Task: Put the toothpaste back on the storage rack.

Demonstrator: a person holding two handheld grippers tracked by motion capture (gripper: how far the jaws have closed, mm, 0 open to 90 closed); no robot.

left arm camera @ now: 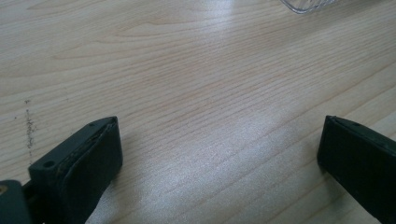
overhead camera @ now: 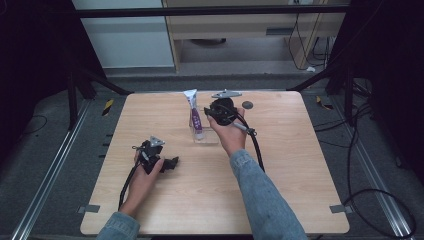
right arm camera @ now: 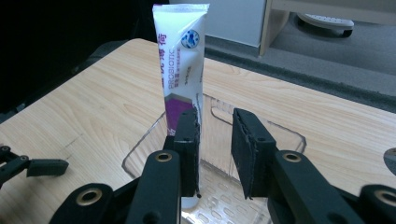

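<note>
While I watch from the high view: both of my hands are over the bench.
Tube: a white and purple tube stands upright in a clear tray near the bench's far edge, about midway along it.
Right gripper: my right gripper hangs over the tray, jaws narrow with a gap between them; the tube is just behind the left jaw, and I cannot tell if it touches.
Left gripper: my left gripper rests low toward the near left corner, jaws wide with bare wood between them.
Disc: a small dark disc lies by the far edge.
</note>
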